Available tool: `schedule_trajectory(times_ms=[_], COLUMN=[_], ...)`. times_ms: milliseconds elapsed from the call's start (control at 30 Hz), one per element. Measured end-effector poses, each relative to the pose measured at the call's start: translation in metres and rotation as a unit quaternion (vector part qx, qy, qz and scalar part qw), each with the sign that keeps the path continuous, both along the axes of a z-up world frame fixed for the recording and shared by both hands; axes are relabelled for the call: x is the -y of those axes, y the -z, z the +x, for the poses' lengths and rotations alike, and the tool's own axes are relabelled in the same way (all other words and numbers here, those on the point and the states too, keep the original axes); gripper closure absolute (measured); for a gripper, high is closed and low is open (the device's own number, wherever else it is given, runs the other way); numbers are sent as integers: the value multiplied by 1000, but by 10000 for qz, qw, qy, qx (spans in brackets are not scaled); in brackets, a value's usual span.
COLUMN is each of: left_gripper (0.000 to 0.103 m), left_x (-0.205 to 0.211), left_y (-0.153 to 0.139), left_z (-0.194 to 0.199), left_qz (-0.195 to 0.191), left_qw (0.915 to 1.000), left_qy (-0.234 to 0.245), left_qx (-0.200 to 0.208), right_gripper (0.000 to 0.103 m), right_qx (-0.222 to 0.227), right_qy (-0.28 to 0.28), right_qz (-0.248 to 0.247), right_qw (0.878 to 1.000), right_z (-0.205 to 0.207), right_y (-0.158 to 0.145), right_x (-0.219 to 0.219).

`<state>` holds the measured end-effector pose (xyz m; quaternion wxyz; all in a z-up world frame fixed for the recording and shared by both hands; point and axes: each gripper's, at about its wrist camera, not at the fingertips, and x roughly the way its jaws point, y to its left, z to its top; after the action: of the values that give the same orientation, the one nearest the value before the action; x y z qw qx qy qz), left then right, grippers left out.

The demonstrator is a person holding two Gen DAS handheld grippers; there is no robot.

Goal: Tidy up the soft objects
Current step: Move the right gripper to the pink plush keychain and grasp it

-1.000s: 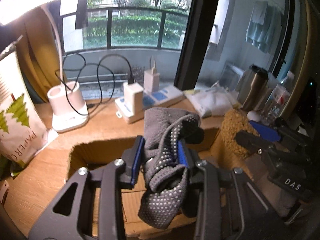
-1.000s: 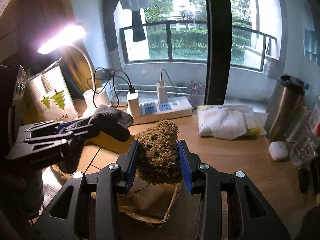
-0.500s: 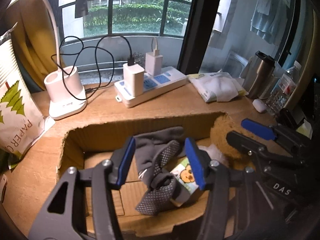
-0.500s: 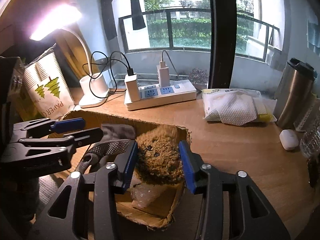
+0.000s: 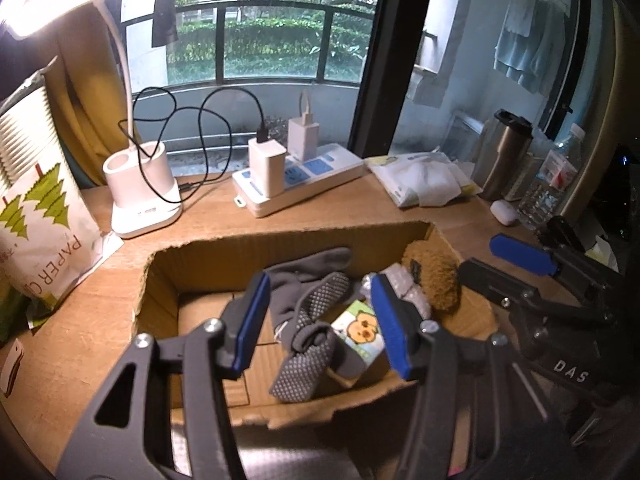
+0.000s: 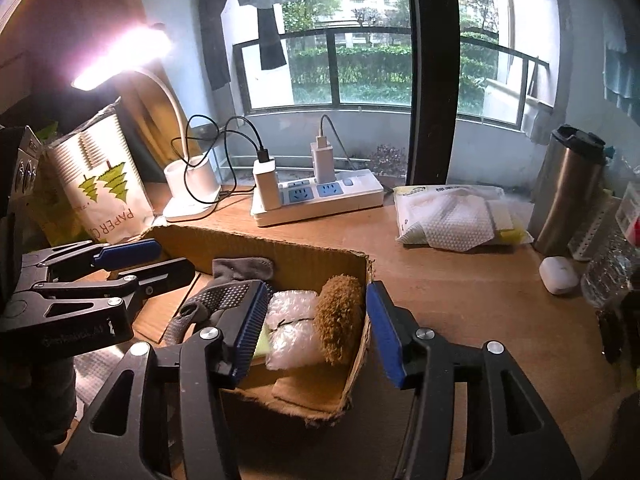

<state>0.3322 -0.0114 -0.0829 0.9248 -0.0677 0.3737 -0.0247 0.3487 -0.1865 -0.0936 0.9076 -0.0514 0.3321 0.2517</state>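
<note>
Both wrist views look down from close above the cardboard box (image 5: 208,256) (image 6: 280,252) toward the window, the left from the box's lamp side, the right from its tumbler side, sharing box, power strip (image 5: 320,184) (image 6: 344,196) and surface (image 5: 100,300) (image 6: 480,300).

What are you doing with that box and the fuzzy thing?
Someone is tidying soft things into a cardboard box using a grabbing tool in each hand. The grey sock and the brown plush toy lie in the box. The left tool and right tool hang open above it, holding nothing.
</note>
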Motion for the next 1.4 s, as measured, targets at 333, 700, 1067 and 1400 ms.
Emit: schedule_trajectory(times_ms=[333,700,1067,1400], left_gripper=[32,29,29,29], left_x=[7,1,-4,-4], left_y=[-13,-21,-18,-9], left_z=[-35,-74,-111,-140], left_qz=[27,-19,-43,-74], left_qw=[9996,9989,9987,9991], left_qy=[80,76,103,137], left_qx=[267,457,494,406], right_gripper=[49,48,48,48], right_qx=[167,272,275,145], right_qy=[39,73,95,73], right_qz=[-23,-81,-158,-196], right_qw=[9998,9996,9995,9997], right_z=[-34,-73,-109,-140], right_y=[-14,-19,-14,0], right_x=[4,4,1,-1])
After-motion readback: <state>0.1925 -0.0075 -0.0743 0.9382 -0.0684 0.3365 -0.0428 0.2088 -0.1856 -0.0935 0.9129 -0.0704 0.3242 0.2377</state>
